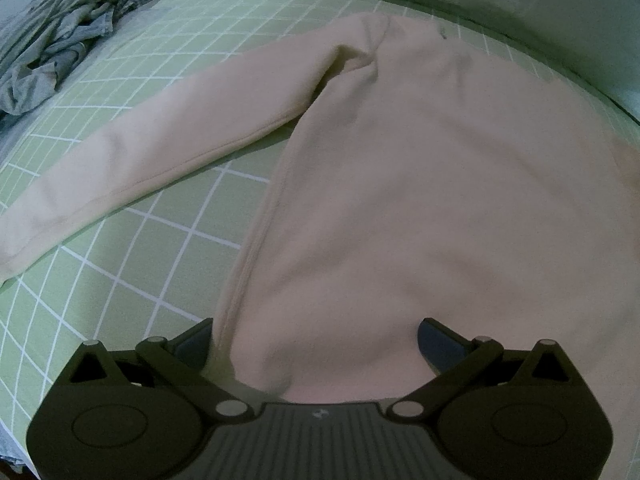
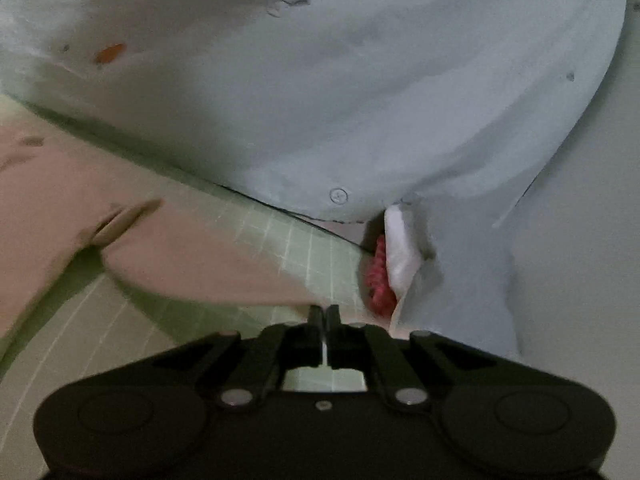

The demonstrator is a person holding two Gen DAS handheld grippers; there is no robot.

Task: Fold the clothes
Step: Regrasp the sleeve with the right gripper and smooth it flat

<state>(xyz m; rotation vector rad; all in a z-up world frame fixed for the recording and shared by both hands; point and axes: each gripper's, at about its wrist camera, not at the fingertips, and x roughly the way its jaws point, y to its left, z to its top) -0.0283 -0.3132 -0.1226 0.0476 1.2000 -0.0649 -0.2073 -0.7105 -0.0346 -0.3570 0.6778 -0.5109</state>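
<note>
My left claw gapes wide over the hem of the pale pink sweatshirt, spread flat on the green checked sheet. My right claw is pinched closed beside its sleeve; whether cloth is caught, I cannot tell. No writing is legible.

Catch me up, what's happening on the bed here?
A person with a gripper in each hand is folding a pale pink sweatshirt spread on a green checked sheet. The left gripper is open, its jaws standing either side of the hem. The right gripper is shut near the other sleeve; whether it pinches fabric isn't clear. A grey clothes pile waits nearby.
</note>
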